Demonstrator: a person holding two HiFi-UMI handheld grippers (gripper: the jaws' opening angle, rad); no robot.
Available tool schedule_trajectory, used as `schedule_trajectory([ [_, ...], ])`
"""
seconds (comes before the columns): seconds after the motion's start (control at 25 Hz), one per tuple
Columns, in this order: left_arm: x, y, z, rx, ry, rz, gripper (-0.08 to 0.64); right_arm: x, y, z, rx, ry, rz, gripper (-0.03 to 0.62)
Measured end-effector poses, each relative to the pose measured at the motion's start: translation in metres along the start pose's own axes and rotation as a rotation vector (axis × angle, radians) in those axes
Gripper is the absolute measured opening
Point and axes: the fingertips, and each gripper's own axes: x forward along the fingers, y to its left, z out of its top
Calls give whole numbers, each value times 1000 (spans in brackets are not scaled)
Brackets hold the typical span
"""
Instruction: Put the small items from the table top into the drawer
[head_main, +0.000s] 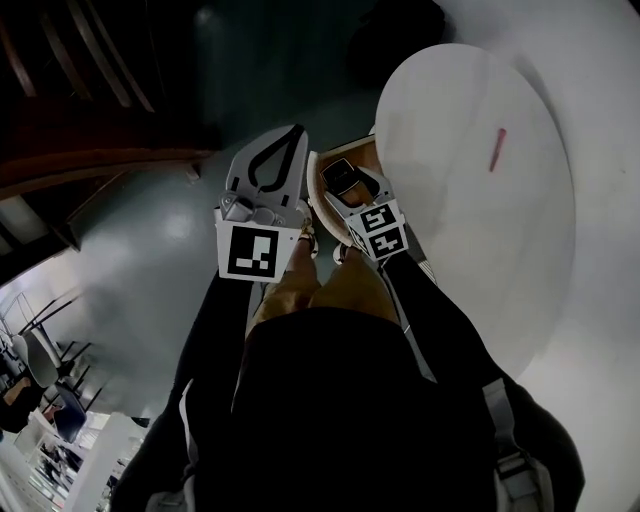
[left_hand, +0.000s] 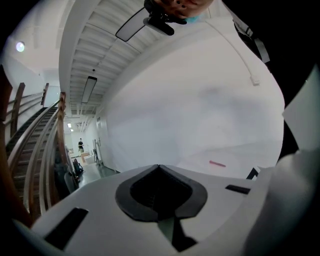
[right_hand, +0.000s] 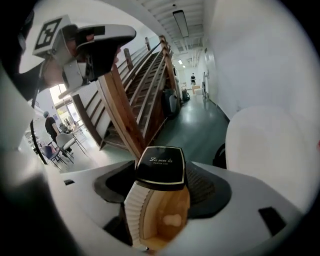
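Observation:
My right gripper (head_main: 345, 182) is shut on a small black compact case (head_main: 340, 176) with gold lettering on its lid (right_hand: 160, 164). It holds the case over the open wooden drawer (head_main: 322, 200), which sticks out of the near-left side of the round white table (head_main: 480, 230). In the right gripper view the drawer's wooden inside (right_hand: 167, 220) shows right under the case. A thin pink stick (head_main: 496, 150) lies alone on the table top and also shows small in the left gripper view (left_hand: 217, 163). My left gripper (head_main: 294, 135) hangs left of the drawer, shut, with nothing between its jaws (left_hand: 159, 167).
Dark green floor (head_main: 270, 70) surrounds the table. A wooden staircase (right_hand: 145, 85) rises at the left. The person's dark sleeves and body (head_main: 330, 400) fill the lower head view. Chairs and tables (head_main: 40, 340) stand far off at lower left.

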Motion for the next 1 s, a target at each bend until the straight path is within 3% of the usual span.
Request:
schedule_trajectory([
  [0.44, 2, 17, -22, 17, 56, -54, 15, 67, -36, -73, 89, 164, -124, 322],
  [0.64, 0, 18, -36, 30, 94, -74, 15, 89, -45, -97, 117, 211, -132, 323],
  [1.0, -14, 37, -61, 5, 144, -32, 15, 121, -51, -119, 123, 269, -134, 324],
])
